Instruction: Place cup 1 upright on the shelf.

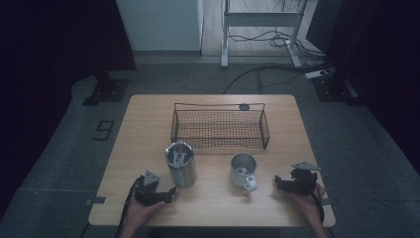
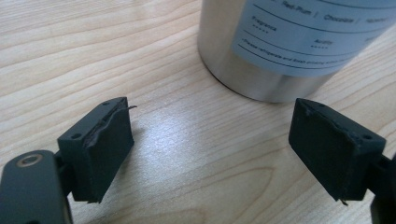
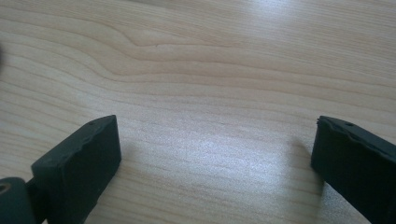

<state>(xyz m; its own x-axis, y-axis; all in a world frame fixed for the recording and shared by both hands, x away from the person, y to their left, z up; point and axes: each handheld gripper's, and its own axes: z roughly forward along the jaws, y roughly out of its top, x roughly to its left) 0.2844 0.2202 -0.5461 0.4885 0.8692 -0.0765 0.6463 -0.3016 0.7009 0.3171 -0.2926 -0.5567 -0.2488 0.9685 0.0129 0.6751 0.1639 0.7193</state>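
while both hands rest at the near edge of the wooden table (image 1: 148, 111), the left gripper (image 1: 166, 193) lies low on the wood with its jaws spread wide and nothing between them. just ahead of it, slightly to its right, stands a steel canister (image 1: 181, 165), upright, its lid off or open at the top; in the left gripper view the canister (image 2: 289, 46) shows a pale printed label and stands just beyond the open jaws, not touching them. over on the other side the right gripper (image 1: 282, 184) also sits with its jaws held wide apart, bare wood between them in the right gripper view. just beyond its jaw tips stands a metal mug (image 1: 243, 171), handle toward the near edge. farther back, past both vessels, a black wire basket (image 1: 220, 128) sits across the middle of the table. beyond the table, cables (image 1: 262, 72) trail over the floor.
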